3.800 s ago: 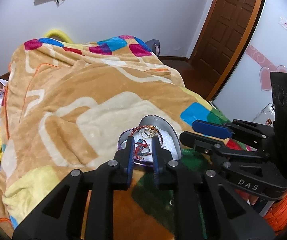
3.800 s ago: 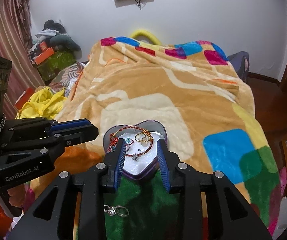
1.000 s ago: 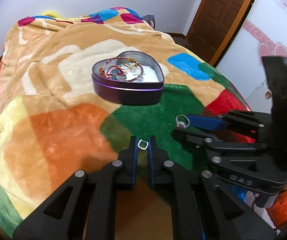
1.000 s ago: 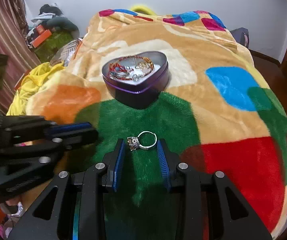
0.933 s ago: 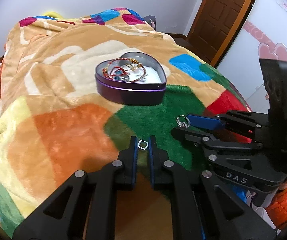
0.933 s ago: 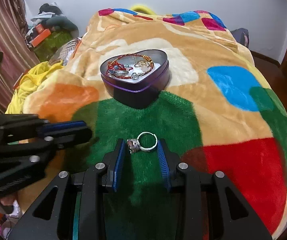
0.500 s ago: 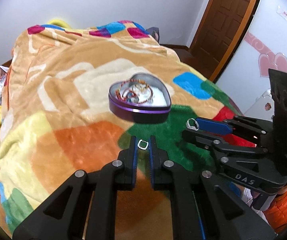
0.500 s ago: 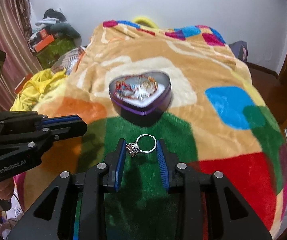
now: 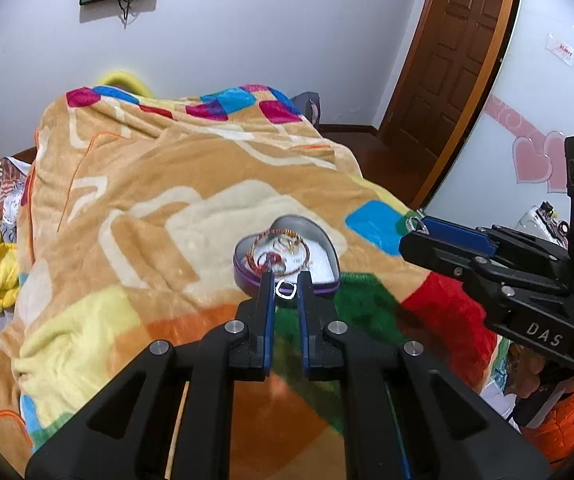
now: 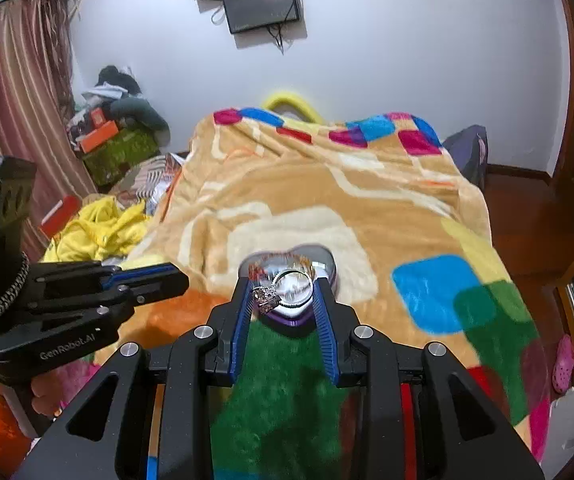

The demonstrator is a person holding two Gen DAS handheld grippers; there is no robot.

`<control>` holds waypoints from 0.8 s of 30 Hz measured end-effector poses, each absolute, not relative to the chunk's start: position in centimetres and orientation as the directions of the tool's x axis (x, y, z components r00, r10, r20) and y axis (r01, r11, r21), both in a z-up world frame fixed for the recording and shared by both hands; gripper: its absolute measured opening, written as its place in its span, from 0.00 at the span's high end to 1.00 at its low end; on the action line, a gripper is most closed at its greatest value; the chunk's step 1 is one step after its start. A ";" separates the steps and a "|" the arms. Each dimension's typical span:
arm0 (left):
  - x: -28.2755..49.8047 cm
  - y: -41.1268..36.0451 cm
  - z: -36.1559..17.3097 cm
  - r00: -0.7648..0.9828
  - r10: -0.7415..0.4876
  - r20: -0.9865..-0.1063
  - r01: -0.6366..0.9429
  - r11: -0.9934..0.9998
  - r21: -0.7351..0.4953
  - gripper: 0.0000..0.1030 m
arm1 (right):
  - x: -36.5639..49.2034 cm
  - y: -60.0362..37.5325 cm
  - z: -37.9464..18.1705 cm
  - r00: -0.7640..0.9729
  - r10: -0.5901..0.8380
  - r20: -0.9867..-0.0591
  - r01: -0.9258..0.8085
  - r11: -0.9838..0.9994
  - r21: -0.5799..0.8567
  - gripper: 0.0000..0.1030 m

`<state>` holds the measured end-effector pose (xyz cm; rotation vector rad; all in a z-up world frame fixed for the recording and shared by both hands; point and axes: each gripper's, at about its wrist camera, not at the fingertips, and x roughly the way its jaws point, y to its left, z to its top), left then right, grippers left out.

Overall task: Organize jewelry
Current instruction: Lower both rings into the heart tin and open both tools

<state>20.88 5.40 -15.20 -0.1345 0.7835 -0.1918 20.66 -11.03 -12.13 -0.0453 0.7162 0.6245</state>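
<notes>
A purple heart-shaped tin [image 9: 329,286] holding several bracelets and rings sits on the patterned blanket; it also shows in the right wrist view [image 10: 329,264]. My left gripper [image 9: 286,290] is shut on a small silver ring [image 9: 286,290] and holds it in the air just in front of the tin. My right gripper [image 10: 281,290] is shut on a larger silver ring with a stone cluster [image 10: 287,288], held above the tin's near edge. The right gripper also shows at the right of the left wrist view [image 9: 419,227].
The tan blanket with coloured squares [image 9: 167,184] covers the bed. Yellow clothes [image 10: 95,228] and clutter lie to the left. A wooden door [image 9: 451,64] stands at the back right, and a screen [image 10: 263,0] hangs on the wall.
Both grippers have lifted off the blanket with their rings and moved forward toward the tin, which now sits right behind the fingertips.
</notes>
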 end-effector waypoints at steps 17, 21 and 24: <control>25.0 6.0 -15.4 0.704 -0.248 -0.666 0.132 0.966 -0.220 0.91 | 24.6 -9.9 -13.1 0.575 0.535 -0.619 -0.540 0.817 0.205 0.73; 26.0 5.8 -16.5 0.687 -0.256 -0.680 0.135 0.964 -0.227 0.91 | 25.5 -9.5 -14.3 0.550 0.533 -0.644 -0.537 0.815 0.216 0.73; 26.6 5.8 -17.2 0.674 -0.264 -0.690 0.139 0.963 -0.232 0.91 | 26.0 -9.3 -15.0 0.531 0.532 -0.659 -0.538 0.813 0.223 0.73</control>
